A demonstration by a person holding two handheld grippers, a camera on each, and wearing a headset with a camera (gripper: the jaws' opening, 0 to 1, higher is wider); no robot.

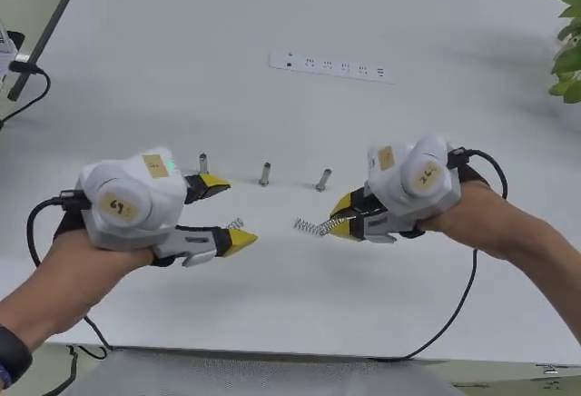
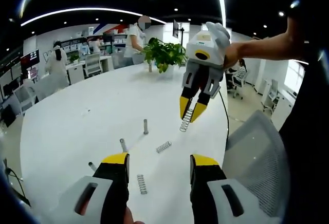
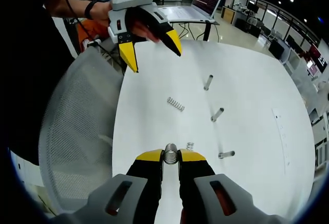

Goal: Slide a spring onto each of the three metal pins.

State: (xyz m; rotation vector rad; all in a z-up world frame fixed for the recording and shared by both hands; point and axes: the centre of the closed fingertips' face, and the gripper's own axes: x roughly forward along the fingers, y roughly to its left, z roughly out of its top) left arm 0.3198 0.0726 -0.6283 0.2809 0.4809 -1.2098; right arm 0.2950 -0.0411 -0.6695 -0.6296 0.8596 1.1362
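Observation:
Three bare metal pins stand in a row on the white table: left, middle, right. My right gripper is shut on a spring, which pokes out leftward between its yellow fingertips; the right gripper view shows it end-on. A second spring lies on the table just beyond the held one. A third spring lies between the jaws of my left gripper, which is open and holds nothing. The left gripper view shows the pins and the right gripper with its spring.
A white power strip lies further back on the table. A potted plant stands at the right edge. Gripper cables trail over the near table edge. A grey mesh chair sits beside the table.

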